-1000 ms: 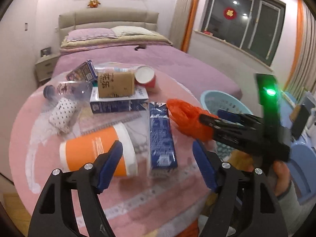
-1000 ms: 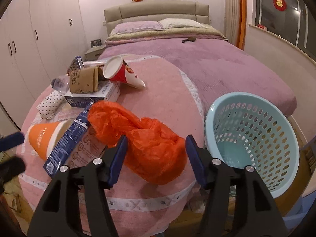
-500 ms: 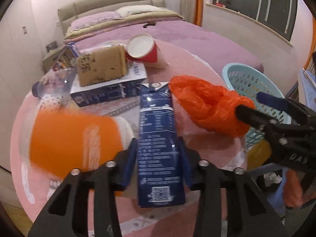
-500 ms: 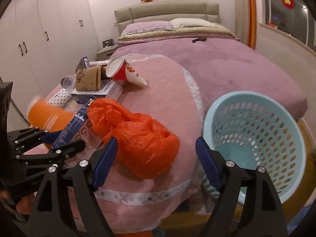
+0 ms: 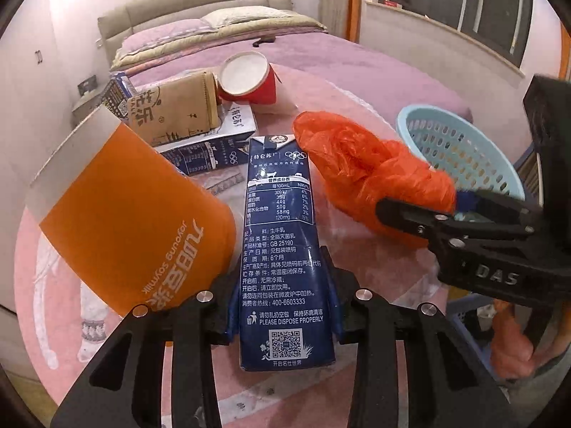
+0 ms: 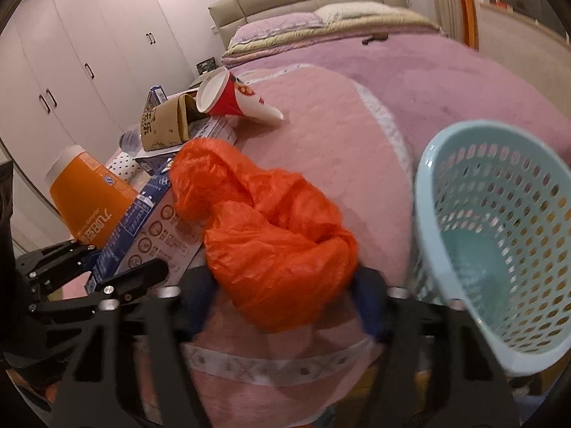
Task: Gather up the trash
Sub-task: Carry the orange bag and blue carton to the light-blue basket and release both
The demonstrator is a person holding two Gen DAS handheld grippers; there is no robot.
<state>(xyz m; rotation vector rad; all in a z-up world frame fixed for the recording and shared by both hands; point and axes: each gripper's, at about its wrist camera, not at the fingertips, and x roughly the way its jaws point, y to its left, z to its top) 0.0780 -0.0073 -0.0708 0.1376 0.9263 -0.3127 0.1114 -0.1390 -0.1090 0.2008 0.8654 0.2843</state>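
Note:
A dark blue milk carton [image 5: 280, 214] lies lengthwise on the pink round table [image 5: 357, 249]. My left gripper [image 5: 283, 296] is shut on its near end, one pad on each long side. To the right, a crumpled orange plastic bag [image 6: 271, 221] rests at the table's edge. My right gripper [image 6: 285, 303] has its jaws closing on the bag, and both blue pads touch its sides. The same bag [image 5: 364, 171] and the right gripper's black fingers [image 5: 410, 214] appear in the left wrist view. A light blue mesh basket [image 6: 428, 164] stands just off the table's right edge.
An orange soy-milk cup [image 5: 135, 221] leans tilted against the left side of the carton. Behind lie a flat blue box [image 5: 210, 149], a brown carton [image 5: 175, 110] and a red paper cup [image 5: 249, 78]. A purple bed [image 5: 357, 57] fills the background.
My left gripper came down and shut on the blue carton. The orange cup tipped up from lying flat. My right gripper opened wide, then closed in on the orange bag.

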